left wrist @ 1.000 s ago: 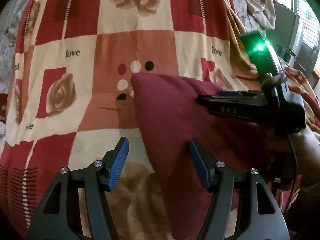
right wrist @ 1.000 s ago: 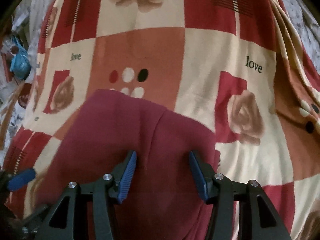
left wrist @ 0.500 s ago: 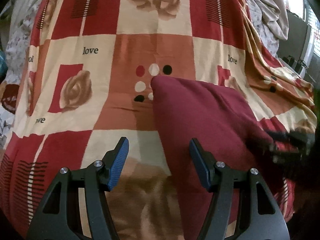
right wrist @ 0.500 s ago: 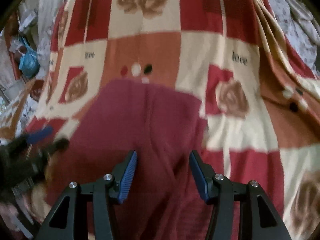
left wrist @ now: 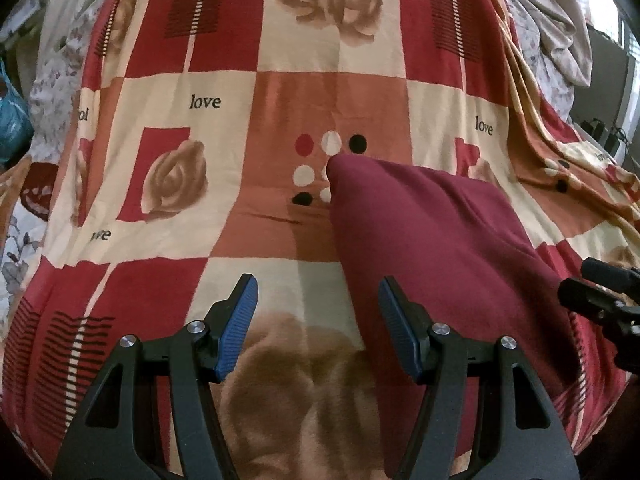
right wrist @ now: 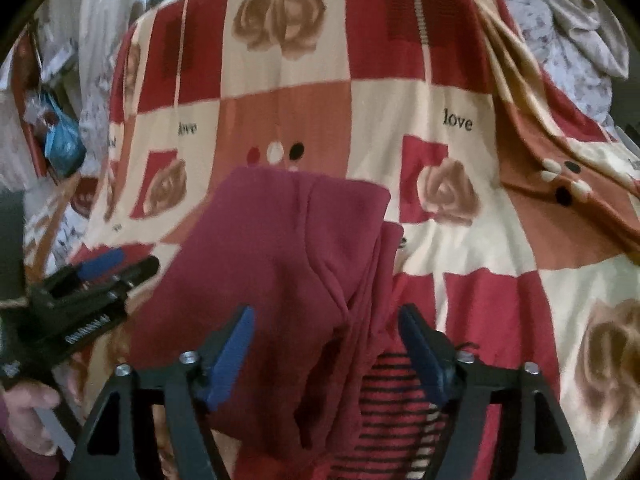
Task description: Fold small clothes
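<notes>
bedspread (left wrist: 224, 92) carries the printed word "love" in several cream squares; one partly cut to "ve" at a fold. white lettering on left hand-held gripper (right wrist: 86, 330) unreadable.

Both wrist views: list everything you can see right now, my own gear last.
maroon garment: one, dark red, partly folded, lying on the bedspread ahead of both tongs.
bedspread: one, red, cream and orange checks with roses and "love" print, covering the bed.
floral sheet: one, pale with small flowers, under the bedspread at the far edges.
beige cloth: one, crumpled, far right corner.
blue bag: one, blue, off the bed's left side.
left tongs: black with blue pads, open, over the garment's left edge.
right tongs: black with blue pads, open, over the garment's near right part.
</notes>
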Available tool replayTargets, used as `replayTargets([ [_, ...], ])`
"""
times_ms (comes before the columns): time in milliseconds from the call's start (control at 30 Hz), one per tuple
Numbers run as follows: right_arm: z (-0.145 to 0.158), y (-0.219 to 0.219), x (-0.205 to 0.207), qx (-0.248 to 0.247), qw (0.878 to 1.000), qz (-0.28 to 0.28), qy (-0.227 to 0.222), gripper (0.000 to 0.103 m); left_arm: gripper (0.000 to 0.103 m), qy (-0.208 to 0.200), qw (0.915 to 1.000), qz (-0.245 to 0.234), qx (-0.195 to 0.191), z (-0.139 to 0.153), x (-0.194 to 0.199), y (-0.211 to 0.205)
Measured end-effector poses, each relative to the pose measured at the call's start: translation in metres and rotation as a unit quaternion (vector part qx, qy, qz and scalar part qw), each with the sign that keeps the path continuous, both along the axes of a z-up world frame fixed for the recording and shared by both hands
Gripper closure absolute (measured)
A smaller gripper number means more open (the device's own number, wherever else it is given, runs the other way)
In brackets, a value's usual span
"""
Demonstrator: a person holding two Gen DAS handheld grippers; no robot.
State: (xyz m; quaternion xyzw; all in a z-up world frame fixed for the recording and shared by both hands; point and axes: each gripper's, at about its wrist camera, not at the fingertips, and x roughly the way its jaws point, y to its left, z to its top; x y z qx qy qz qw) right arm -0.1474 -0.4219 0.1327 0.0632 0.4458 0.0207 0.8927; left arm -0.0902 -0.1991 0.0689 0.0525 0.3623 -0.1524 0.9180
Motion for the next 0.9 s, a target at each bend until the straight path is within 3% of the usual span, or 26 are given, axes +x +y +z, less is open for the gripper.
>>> replayTargets([
  [900, 0.01, 0.038, -0.011, 0.006, 1.0, 0.007, 0.005, 0.026, 0.04, -0.064, 0.9974, 0.016, 0.027, 0.025, -0.025, 0.014],
])
